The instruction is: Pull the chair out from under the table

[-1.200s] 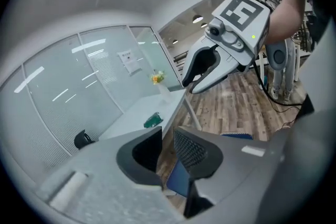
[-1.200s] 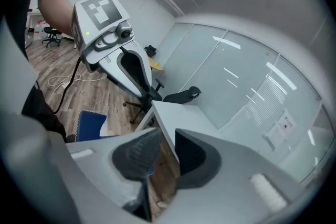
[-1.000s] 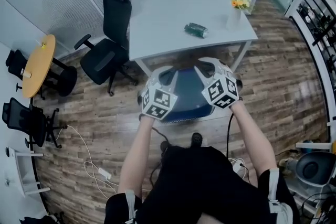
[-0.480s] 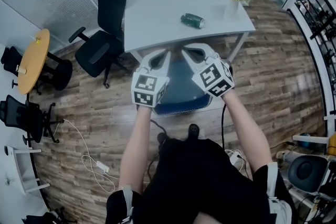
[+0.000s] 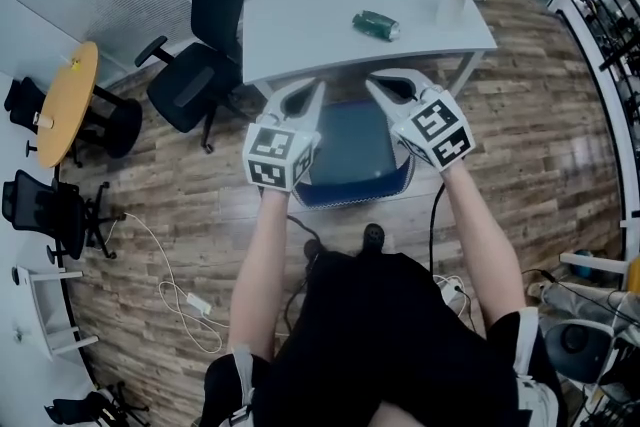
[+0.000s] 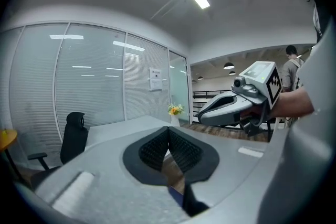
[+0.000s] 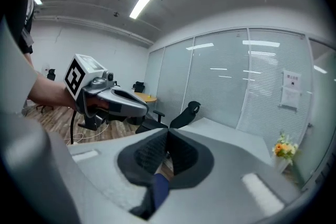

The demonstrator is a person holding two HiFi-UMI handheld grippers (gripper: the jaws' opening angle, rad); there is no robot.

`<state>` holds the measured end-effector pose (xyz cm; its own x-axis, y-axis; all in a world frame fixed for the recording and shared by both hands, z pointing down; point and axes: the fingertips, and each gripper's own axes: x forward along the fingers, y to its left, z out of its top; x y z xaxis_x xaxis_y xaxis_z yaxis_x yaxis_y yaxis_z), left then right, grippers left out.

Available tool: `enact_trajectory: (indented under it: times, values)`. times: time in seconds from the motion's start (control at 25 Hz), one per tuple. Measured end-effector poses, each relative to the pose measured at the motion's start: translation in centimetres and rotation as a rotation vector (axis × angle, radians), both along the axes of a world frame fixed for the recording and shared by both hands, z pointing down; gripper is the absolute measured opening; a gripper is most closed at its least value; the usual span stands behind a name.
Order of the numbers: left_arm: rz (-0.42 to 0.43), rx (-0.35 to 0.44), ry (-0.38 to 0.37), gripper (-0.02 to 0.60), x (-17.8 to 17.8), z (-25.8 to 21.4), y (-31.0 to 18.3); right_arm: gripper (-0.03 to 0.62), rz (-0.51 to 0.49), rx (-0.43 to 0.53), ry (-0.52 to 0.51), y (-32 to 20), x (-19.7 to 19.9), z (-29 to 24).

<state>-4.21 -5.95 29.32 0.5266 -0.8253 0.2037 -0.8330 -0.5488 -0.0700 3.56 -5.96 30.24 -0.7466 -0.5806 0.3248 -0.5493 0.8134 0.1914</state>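
Just clenched, pads meeting: left gripper and right gripper, poised over either side of blue chair, parked against near edge of table.

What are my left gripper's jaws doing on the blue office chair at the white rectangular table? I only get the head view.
Observer: The left gripper view shows the left gripper shut, tips meeting, with an edge of the blue office chair pinched low between the jaws.
Operator: And the right one?
Observer: Same in its own view: the right gripper is shut, the chair's blue edge caught behind its tips.
Operator: Anyone else around?
Observer: Yes, a person stands in the open area beyond the right gripper, visible only in the left gripper view.
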Motion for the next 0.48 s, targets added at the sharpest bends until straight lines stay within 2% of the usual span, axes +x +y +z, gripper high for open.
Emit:
enact_trajectory:
  times: [0.32,0.48]
  values:
    - [-0.002,0.007,-0.004,0.011,0.14,0.54,0.0,0.0,0.013,-0.017,-0.045,-0.31,0.28,-0.13]
    - [0.018,0.041,-0.002,0.01,0.44,-0.25,0.47,0.0,0.022,-0.021,-0.043,-0.32,0.7,-0.14]
